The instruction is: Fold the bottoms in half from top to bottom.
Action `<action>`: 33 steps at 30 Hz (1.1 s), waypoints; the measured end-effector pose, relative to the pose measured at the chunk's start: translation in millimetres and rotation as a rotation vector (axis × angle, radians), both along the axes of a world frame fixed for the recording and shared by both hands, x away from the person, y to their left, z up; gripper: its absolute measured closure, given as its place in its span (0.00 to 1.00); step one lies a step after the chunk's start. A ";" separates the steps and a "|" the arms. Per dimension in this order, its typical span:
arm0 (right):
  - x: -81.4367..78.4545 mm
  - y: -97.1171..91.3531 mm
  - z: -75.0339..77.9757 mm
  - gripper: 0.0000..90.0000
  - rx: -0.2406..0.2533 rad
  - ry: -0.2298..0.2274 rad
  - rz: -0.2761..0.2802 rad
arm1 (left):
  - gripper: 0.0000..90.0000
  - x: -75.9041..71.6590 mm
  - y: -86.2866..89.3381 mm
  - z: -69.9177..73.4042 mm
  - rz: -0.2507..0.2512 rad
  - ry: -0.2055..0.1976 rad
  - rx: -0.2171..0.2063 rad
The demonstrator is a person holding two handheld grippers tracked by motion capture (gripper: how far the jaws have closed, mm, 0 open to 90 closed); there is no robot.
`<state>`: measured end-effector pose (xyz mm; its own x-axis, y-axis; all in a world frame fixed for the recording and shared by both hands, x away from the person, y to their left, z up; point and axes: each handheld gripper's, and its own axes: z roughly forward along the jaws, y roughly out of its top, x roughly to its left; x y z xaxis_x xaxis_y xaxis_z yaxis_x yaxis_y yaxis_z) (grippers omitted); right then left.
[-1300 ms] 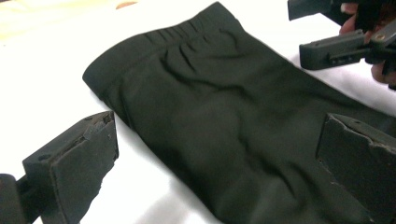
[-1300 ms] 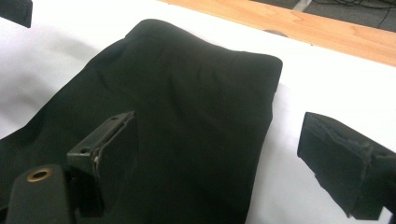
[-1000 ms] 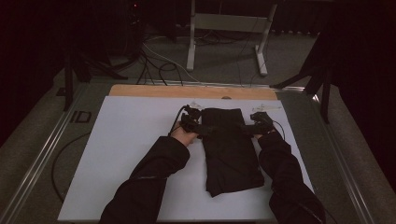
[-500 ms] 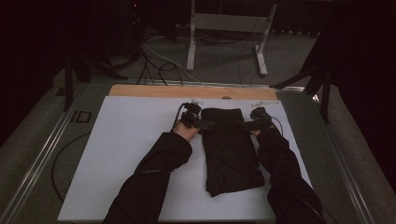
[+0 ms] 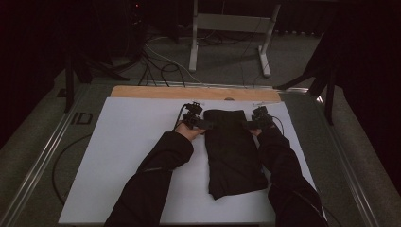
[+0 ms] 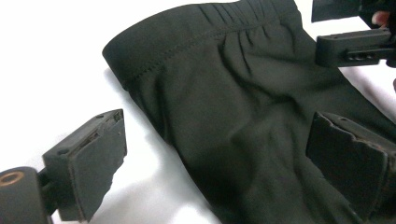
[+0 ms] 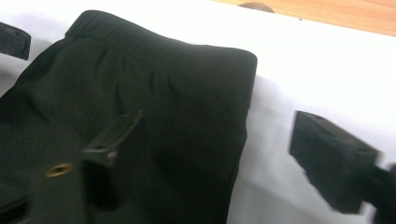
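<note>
A black folded garment lies flat on the white table top, its elastic waistband at the far end. My left gripper is at the waistband's left corner. In the left gripper view the garment has its edge between the wide-apart jaws of that gripper, which have just been closing without pressing the cloth. My right gripper is at the right corner. One jaw is over the garment and the other over bare table. This gripper has also just been closing, still open.
A wooden strip borders the table's far edge. Behind it stand a metal frame and loose cables on the floor. Metal rails run along the table's sides. Both sleeved forearms lie beside the garment.
Both hands have slid a little toward the far end of the garment, coming in on its two waistband corners. The garment itself has not moved.
</note>
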<state>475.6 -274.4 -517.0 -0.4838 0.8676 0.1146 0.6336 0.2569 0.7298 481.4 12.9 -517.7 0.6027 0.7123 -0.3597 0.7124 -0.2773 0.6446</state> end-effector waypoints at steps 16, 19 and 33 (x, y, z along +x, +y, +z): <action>12.6 6.6 -14.1 0.32 -0.021 0.060 -0.014 | 0.34 7.1 0.8 -10.8 0.082 0.022 0.044; 12.7 7.6 -14.2 0.34 -0.039 0.053 -0.018 | 0.40 6.2 -0.5 -11.2 0.098 0.008 0.053; 8.1 9.4 -12.2 0.67 -0.068 0.050 0.016 | 0.79 -0.2 -11.3 -14.5 0.061 0.005 0.045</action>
